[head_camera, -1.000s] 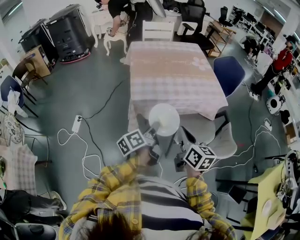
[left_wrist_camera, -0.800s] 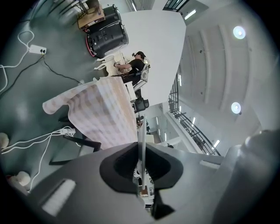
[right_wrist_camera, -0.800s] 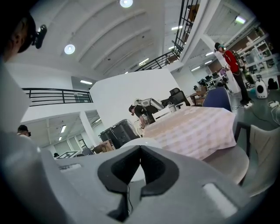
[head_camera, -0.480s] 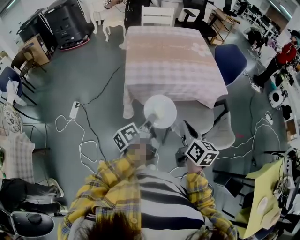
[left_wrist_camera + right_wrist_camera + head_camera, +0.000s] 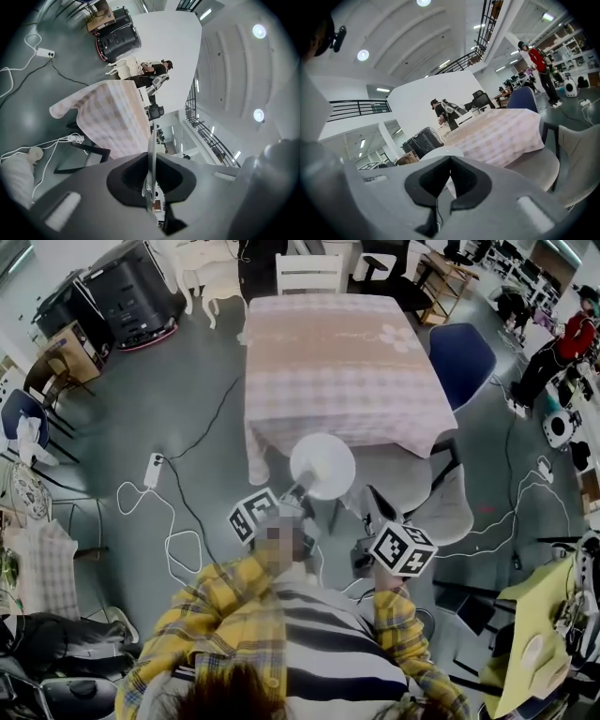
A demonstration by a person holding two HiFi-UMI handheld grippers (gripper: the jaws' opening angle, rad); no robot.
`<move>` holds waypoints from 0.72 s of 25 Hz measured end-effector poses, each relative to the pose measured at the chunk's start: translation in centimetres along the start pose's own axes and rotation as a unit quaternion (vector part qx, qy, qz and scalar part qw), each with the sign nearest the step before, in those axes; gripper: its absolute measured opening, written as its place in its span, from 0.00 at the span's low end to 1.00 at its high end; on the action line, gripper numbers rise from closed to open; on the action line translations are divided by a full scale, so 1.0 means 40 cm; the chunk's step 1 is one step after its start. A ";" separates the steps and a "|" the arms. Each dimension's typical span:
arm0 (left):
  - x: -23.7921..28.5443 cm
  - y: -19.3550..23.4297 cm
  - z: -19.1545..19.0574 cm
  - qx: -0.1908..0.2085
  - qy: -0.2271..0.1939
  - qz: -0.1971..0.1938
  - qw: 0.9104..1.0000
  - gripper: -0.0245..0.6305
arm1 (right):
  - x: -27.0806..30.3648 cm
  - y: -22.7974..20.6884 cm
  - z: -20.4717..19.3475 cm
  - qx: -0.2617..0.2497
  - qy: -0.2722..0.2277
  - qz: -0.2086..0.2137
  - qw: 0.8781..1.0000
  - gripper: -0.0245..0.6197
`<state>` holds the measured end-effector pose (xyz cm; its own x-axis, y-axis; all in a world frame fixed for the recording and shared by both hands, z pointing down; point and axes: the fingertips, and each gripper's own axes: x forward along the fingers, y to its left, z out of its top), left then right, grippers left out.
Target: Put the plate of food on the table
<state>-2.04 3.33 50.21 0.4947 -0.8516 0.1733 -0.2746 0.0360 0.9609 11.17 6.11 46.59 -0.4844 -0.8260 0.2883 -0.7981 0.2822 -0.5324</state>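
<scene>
Head view: left gripper [image 5: 296, 493] holds the white plate [image 5: 322, 466] by its near rim, at the near edge of the table [image 5: 328, 362].

Left gripper view: jaws clamped on the plate, seen edge-on.

Right gripper view: right gripper [image 5: 450, 160] jaws closed together, nothing between them; the plate lies just beyond.

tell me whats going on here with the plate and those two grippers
A person holds a gripper in each hand. The left gripper has its fingers shut on the rim of a white plate, held in the air at the near edge of the checked-cloth table, not yet set down. The right gripper is shut and empty.
</scene>
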 end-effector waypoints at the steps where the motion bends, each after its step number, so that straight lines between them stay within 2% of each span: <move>1: 0.014 -0.001 0.005 0.000 0.002 -0.001 1.000 0.07 | 0.008 -0.003 0.004 0.001 0.001 -0.002 1.000 0.03; 8: 0.152 -0.018 0.048 -0.003 0.022 -0.012 1.000 0.08 | 0.100 -0.047 0.070 -0.010 0.003 -0.020 1.000 0.03; 18: 0.312 -0.028 0.215 0.000 0.040 -0.025 0.999 0.07 | 0.325 -0.064 0.173 -0.013 0.001 -0.028 1.000 0.03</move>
<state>-2.63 -11.84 49.42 0.5724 -0.8078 0.1409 -0.2469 -0.0059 0.9690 9.40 -8.75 46.19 -0.4398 -0.8399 0.3180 -0.8327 0.2488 -0.4946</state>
